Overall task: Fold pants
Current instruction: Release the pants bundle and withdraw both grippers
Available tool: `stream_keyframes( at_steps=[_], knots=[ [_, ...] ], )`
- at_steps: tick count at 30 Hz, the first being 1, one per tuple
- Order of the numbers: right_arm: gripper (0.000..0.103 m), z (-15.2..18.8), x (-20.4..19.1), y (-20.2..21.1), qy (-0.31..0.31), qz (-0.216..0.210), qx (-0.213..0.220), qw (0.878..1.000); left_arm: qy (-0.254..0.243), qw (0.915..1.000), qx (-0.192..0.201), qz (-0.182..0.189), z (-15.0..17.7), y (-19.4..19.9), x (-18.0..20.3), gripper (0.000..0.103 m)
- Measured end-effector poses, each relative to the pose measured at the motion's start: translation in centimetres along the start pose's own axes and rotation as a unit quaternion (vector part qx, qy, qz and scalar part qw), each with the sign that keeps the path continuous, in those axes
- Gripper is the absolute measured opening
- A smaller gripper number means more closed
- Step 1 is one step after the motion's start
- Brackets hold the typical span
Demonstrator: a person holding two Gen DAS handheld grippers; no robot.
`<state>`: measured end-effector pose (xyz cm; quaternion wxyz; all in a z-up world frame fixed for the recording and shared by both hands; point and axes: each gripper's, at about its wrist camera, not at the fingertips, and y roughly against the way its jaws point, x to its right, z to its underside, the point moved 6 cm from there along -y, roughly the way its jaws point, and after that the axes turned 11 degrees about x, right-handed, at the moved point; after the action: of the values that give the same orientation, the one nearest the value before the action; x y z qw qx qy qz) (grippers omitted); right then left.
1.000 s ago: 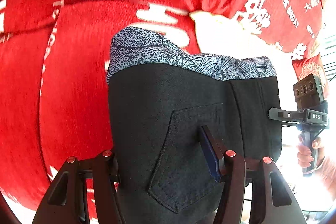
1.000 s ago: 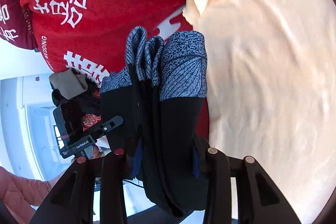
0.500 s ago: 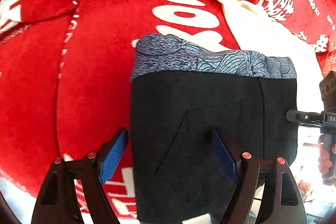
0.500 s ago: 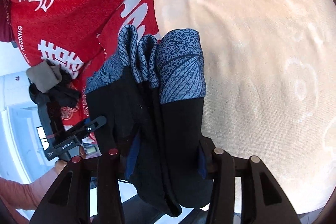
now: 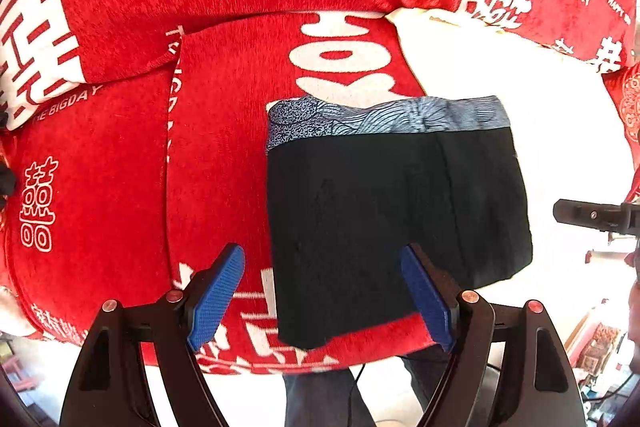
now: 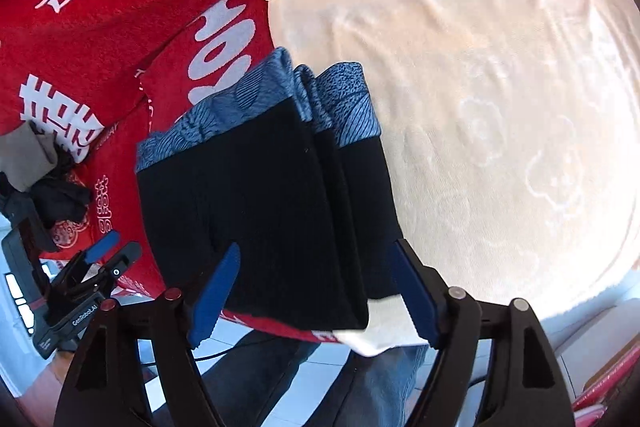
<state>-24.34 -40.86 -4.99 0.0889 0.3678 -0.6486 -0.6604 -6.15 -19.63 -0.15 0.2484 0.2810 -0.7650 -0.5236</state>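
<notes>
The folded black pants [image 5: 384,211] with a blue patterned waistband lie flat, half on the red cover and half on the cream cloth. My left gripper [image 5: 324,301] is open just above their near edge and holds nothing. In the right wrist view the pants [image 6: 264,211] show as a stacked fold, and my right gripper [image 6: 312,293] is open at their near edge, its jaws wide apart and empty. The right gripper also shows at the right edge of the left wrist view [image 5: 592,217], and the left gripper at the lower left of the right wrist view [image 6: 100,259].
A red cover with white characters [image 5: 200,107] drapes the surface and backrest. A cream cloth [image 6: 480,87] lies to the right. A dark and grey bundle of clothes [image 6: 40,171] sits at the left. The surface's front edge runs just below the pants, with floor and my legs beyond.
Both grippers have opened and let go of the folded pants, which now lie flat on the surface. Both have drawn back a little toward the front edge.
</notes>
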Motion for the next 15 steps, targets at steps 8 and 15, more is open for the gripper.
stream_keyframes(
  at_steps=[8,15],
  knots=[
    [0.094,1.8,-3.7,3.9,0.018,0.046,0.033,0.998,-0.035,0.9994,0.001,-0.003,-0.3,3.0,-0.5,0.103],
    [0.094,2.8,-7.0,5.8,0.056,0.106,0.063,0.991,-0.025,0.9993,0.026,-0.007,-1.6,4.7,-2.2,0.103]
  ],
)
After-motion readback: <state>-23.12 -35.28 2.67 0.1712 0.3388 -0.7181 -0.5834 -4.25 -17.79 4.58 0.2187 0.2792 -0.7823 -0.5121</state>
